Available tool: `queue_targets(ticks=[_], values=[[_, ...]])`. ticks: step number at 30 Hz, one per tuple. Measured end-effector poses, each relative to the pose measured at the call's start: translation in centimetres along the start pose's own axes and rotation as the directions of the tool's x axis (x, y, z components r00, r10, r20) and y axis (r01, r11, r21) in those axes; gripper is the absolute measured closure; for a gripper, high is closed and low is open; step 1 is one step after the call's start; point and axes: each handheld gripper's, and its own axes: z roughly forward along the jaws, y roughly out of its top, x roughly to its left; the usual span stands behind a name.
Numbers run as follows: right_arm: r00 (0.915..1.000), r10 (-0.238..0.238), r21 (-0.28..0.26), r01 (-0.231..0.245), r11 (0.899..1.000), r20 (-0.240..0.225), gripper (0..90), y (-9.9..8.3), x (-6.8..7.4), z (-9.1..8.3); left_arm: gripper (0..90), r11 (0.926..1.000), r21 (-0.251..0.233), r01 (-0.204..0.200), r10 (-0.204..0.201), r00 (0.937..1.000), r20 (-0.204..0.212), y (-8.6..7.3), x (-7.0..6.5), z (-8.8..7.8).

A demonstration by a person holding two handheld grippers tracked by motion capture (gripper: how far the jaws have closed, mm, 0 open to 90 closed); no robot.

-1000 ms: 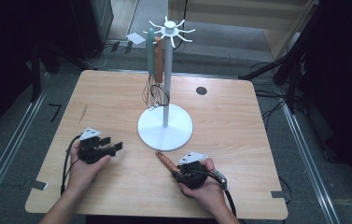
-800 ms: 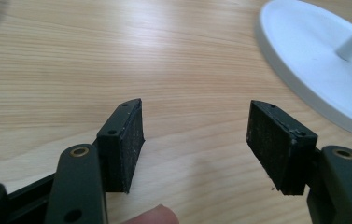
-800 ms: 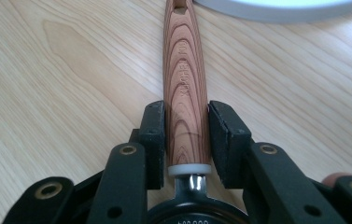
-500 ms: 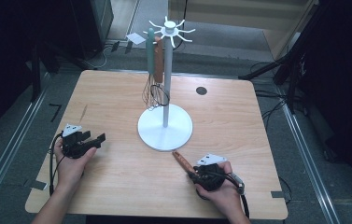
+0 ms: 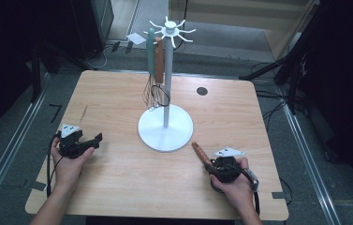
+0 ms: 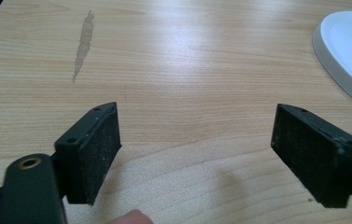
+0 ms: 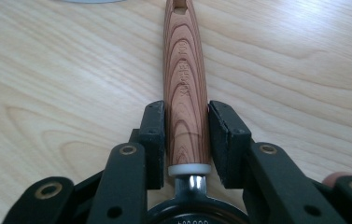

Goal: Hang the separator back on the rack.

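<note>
The utensil (image 7: 185, 84) lies low over the table (image 5: 118, 187) near its front right, long axis running from the right gripper (image 7: 186, 135) up and left towards the stand (image 5: 165, 127); its wooden handle end points at the stand's base; the jaws clamp the handle just above its white collar. The left gripper (image 6: 197, 154) sits at the table's left, jaws just opened wide, nothing between them. On the stand's hooks hang two whisks (image 5: 155, 89).
</note>
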Motion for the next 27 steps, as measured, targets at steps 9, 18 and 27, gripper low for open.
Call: queue_targets(ticks=[9,18,27], values=[[0.9987,0.043,0.018,-0.044,0.999,0.027,67.7,0.4,-0.8,-0.2,13.9,0.9987,0.039,-0.032,0.032,0.9994,-0.013,0.1,-0.2,0.3],[0.999,0.045,0.085,-0.045,0.995,0.002,60.8,2.6,-1.1,-0.6,14.0,0.9984,0.048,-0.03,0.031,0.9995,-0.007,0.1,-0.2,0.3],[0.9998,0.002,0.208,-0.006,0.978,0.022,65.9,4.9,-0.6,-0.1,14.0,0.9981,0.057,-0.023,0.023,0.9997,-0.008,0.1,-0.2,0.3]])
